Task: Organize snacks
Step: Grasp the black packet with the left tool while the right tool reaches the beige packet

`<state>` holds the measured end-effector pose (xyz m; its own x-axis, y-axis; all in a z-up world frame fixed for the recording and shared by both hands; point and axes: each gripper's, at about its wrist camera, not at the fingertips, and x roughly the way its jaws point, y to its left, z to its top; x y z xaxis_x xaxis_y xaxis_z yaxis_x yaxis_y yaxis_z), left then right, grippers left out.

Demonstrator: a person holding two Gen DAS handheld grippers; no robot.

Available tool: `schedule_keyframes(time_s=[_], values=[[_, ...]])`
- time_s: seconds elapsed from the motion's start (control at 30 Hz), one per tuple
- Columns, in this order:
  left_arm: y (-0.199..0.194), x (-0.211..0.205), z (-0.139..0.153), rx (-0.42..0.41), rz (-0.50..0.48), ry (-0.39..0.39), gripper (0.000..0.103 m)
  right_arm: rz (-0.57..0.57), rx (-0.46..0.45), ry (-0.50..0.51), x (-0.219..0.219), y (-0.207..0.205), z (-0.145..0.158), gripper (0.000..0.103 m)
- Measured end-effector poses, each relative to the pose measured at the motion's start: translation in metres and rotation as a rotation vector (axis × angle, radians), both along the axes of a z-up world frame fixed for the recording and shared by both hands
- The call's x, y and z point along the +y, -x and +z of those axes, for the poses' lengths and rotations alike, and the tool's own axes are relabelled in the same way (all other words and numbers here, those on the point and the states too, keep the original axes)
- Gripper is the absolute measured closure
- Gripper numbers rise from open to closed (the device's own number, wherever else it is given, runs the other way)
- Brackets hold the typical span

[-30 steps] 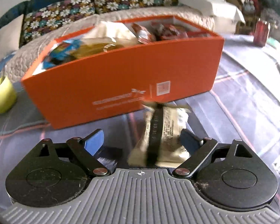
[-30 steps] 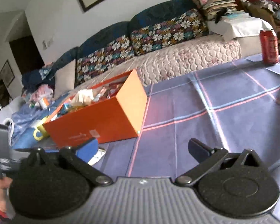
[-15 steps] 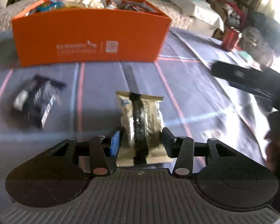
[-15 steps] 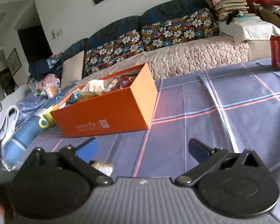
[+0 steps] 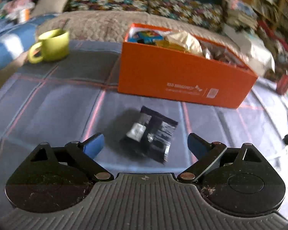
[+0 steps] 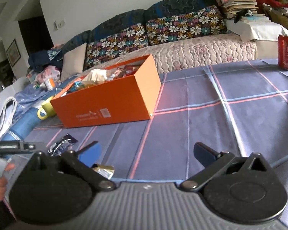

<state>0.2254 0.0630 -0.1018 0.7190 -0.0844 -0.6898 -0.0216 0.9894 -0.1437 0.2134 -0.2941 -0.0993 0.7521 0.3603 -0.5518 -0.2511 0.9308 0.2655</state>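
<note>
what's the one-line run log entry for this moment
left tongs: open, empty | dark snack packet: on tablecloth, between fingers | right tongs: open, empty | orange box: holds snacks

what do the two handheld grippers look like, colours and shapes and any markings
Both look alike. The left gripper has a grey ribbed body with a small crosshair mark at its front edge, two round black discs flecked with dust, black linkage arms with silver pivot pins, and blue fingertips. The right gripper shows the same grey ribbing, black discs and blue fingertips. No cables or sleeves show.
</note>
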Motion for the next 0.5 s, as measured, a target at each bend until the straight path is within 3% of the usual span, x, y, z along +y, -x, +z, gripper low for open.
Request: schedule_keyframes(time_s=[0.2, 0.27, 0.33, 0.4, 0.5], values=[[-0.027, -0.008, -0.013, 0.016, -0.171, -0.085, 0.035, 0.070, 0.017, 0.046, 0.017, 0.004, -0.004, 0.000], [-0.030, -0.016, -0.019, 0.020, -0.185, -0.132, 0.043, 0.110, 0.023, 0.064, 0.025, 0.007, -0.005, 0.000], [-0.034, -0.022, -0.027, 0.038, -0.185, -0.170, 0.068, 0.146, 0.018, 0.095, 0.035, 0.010, -0.004, 0.000], [-0.031, -0.022, -0.032, 0.033, -0.171, -0.155, 0.077, 0.166, 0.014, 0.119, 0.041, 0.011, -0.004, 0.000], [-0.016, -0.024, -0.034, 0.031, -0.091, -0.142, 0.079, 0.175, 0.031, 0.127, 0.043, 0.011, -0.007, 0.000]])
